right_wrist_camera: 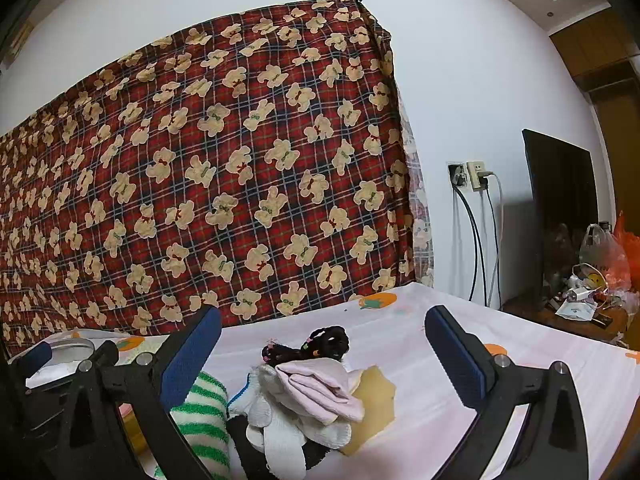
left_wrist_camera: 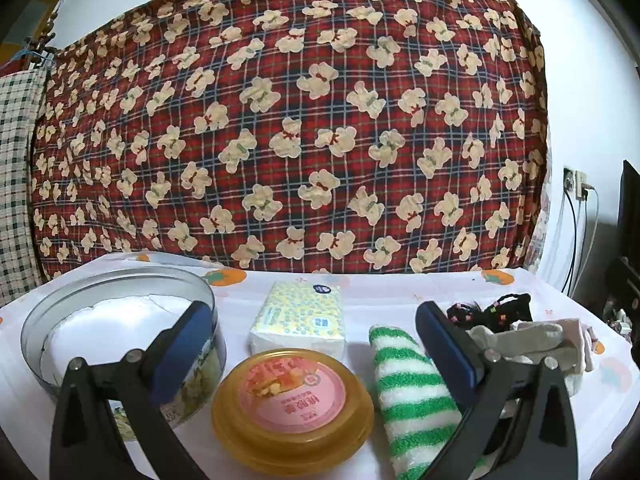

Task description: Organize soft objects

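In the left wrist view a green-and-white striped towel roll [left_wrist_camera: 412, 396] lies on the white table, with a tissue pack [left_wrist_camera: 298, 316] behind it and an orange lidded tub [left_wrist_camera: 292, 404] in front. A round metal tin [left_wrist_camera: 120, 332] stands at the left. A pile of white and pink socks [left_wrist_camera: 548, 344] and black beaded hair ties [left_wrist_camera: 490, 310] lie at the right. My left gripper [left_wrist_camera: 316, 332] is open above the tub. In the right wrist view my right gripper [right_wrist_camera: 324, 340] is open over the socks [right_wrist_camera: 308, 404], hair ties [right_wrist_camera: 316, 346] and towel [right_wrist_camera: 200, 420].
A red plaid bear-print cloth [left_wrist_camera: 280, 120] hangs behind the table. A wall socket with cables [right_wrist_camera: 474, 184], a dark screen [right_wrist_camera: 564, 208] and a cluttered side table [right_wrist_camera: 580, 304] are at the right. A yellowish flat piece [right_wrist_camera: 374, 404] lies under the socks.
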